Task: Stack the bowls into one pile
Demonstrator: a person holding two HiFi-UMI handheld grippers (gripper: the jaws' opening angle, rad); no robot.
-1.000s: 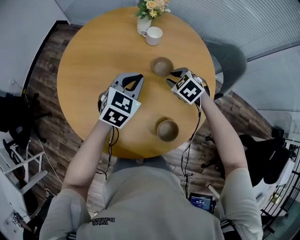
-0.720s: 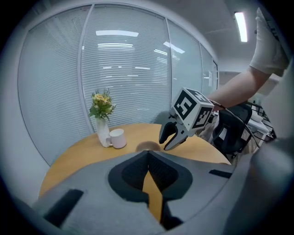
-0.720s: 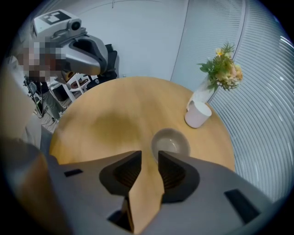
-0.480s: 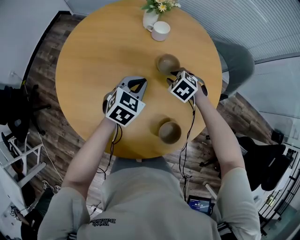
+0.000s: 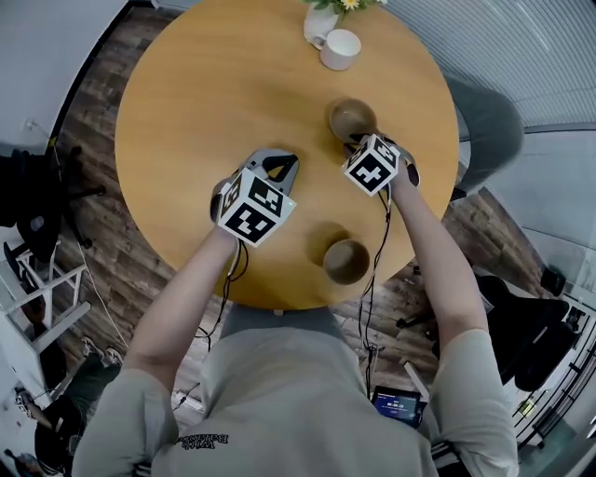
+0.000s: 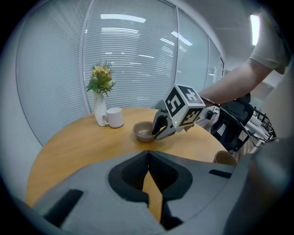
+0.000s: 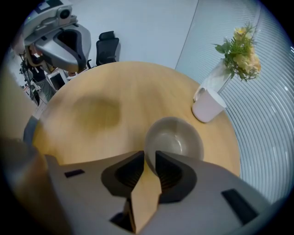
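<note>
1. Round and wooden, the table (image 5: 205,112) stood on dark plank flooring, with slatted blinds (image 6: 128,55) behind it.
2. At its far edge a white vase (image 5: 321,20) of yellow flowers stood just beside a white mug (image 5: 340,48).
3. Two brownish bowls sat upright on the table, well apart. The far bowl (image 5: 352,116) lay near the mug, and the near bowl (image 5: 346,262) lay close to the edge by the person.
4. The right gripper (image 5: 358,142) reached the far bowl on its near side. In the right gripper view its jaws were drawn in narrow on that bowl's rim (image 7: 150,156), one jaw inside the bowl and one outside.
5. The far bowl appeared empty and rested on the wood.
6. The left gripper (image 5: 282,160) hung above bare tabletop, left of both bowls and touching neither.
7. In the left gripper view its jaws (image 6: 148,158) met at the tips with nothing between them.
</note>
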